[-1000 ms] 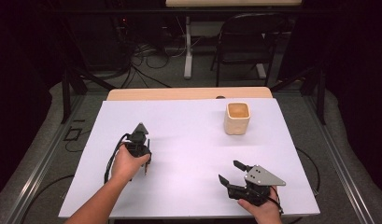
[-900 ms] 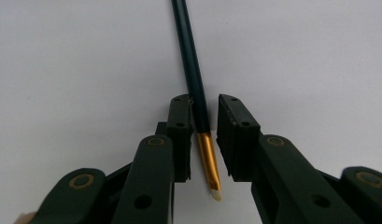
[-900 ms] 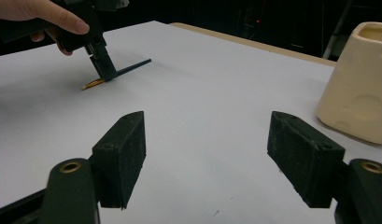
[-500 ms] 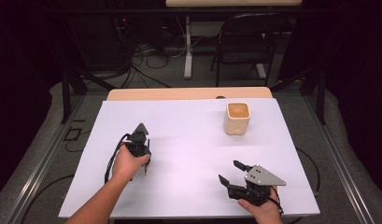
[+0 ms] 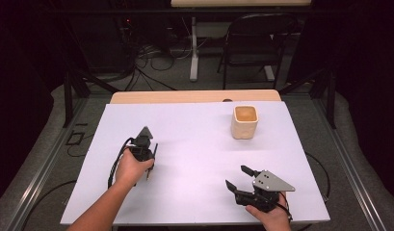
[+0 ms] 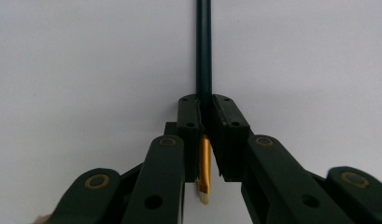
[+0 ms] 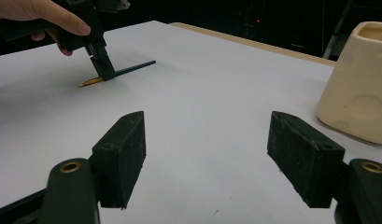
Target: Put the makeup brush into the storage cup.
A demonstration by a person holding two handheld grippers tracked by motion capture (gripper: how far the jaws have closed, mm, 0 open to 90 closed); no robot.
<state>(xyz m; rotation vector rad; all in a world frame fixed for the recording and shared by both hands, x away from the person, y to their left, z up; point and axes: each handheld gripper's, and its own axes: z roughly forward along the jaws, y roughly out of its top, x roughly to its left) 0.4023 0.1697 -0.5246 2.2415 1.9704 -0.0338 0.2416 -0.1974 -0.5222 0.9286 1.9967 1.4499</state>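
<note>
Left claw (image 6: 205, 140) just closed on pencil (image 6: 203, 56) lying flat on worktop (image 5: 194, 130) — grip low for pickup; right claw (image 7: 209, 158) released, idle.

High view: fixed overhead at the person's side, faces forward and down, far off, takes in the whole white table (image 5: 194, 144). Left gripper view: rides the left gripper (image 6: 205, 135), looks almost straight down, very close on the pencil (image 6: 203, 56), which runs to 12 o'clock. Right gripper view: low, near level across the table, cream cup (image 7: 361, 79) at 2 o'clock. It shares pencil and left gripper, at 10 o'clock, with the left gripper view.
</note>
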